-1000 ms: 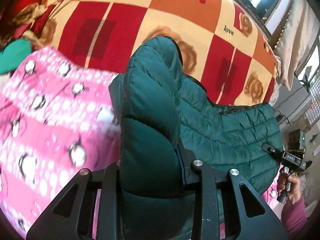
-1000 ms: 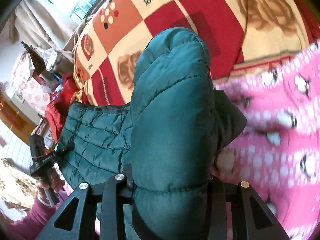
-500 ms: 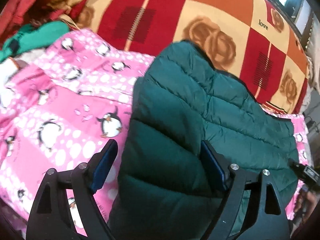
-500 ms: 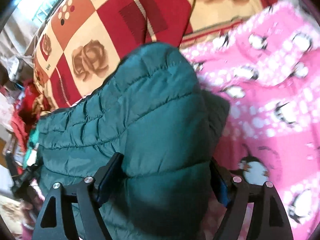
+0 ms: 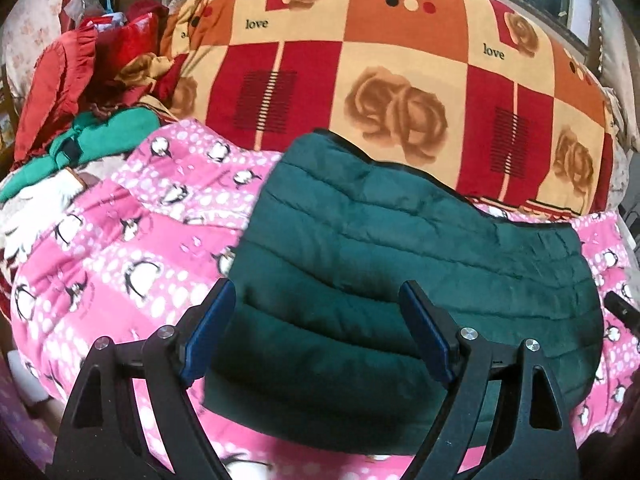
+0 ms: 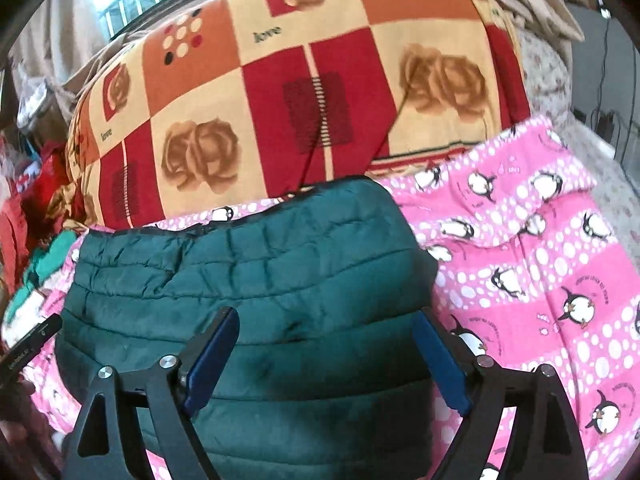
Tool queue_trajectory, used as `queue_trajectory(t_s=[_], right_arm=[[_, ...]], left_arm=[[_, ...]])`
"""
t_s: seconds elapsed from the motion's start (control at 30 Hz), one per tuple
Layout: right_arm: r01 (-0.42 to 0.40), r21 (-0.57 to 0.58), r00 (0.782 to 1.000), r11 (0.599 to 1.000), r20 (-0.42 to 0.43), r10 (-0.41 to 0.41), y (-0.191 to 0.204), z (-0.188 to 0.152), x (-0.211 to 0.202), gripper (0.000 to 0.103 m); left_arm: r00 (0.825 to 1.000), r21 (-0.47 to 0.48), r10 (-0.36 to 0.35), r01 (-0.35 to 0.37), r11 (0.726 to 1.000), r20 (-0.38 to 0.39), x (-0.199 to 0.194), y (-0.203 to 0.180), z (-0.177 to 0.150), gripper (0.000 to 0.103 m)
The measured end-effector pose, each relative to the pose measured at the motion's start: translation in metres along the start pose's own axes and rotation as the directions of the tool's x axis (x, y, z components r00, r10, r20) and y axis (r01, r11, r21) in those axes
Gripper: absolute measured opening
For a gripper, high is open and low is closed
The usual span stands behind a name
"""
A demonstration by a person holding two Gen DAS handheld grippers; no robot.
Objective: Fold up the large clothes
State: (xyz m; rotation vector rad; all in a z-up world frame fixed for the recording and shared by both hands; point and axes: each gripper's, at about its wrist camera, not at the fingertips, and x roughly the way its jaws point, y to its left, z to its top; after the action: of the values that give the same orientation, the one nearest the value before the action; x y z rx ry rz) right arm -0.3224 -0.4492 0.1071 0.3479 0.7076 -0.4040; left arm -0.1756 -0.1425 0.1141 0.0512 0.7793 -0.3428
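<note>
I am holding the left gripper [image 5: 314,334] and the right gripper [image 6: 326,360] with jaws wide, gripping nothing. The green jacket [image 5: 400,280] is lying centre-frame on the pink blanket [image 5: 120,248], its long axis running left-right, each end equally near.

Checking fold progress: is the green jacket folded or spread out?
Folded: the green jacket lies as a compact doubled rectangle on the pink blanket, no sleeves showing.

Pink penguin blanket [image 5: 120,248], rose-patterned quilt [image 5: 360,60] behind
</note>
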Motion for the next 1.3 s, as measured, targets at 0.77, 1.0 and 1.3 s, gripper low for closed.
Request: queue_trajectory(t_s=[0.77,1.0,1.3], right_arm=[[0.047,-0.090,0.999,0.995,0.008,-0.046,0.056,-0.023,0.009,0.087],[0.048,-0.096,0.999,0.994,0.007,-0.048,0.058,-0.024,0.008,0.087],[0.041,-0.107,0.999,0.993,0.006,-0.041,0.064,-0.027,0.008,0.087]], left_arm=[[0.995,0.114,0.055,-0.064,0.991,0.083,-0.005,-0.054,-0.022,0.084],[0.995,0.109,0.052,-0.061,0.992,0.082,-0.005,-0.055,-0.023,0.084],[0.996,0.097,0.053,-0.061,0.993,0.078,-0.001,-0.053,-0.022,0.084]])
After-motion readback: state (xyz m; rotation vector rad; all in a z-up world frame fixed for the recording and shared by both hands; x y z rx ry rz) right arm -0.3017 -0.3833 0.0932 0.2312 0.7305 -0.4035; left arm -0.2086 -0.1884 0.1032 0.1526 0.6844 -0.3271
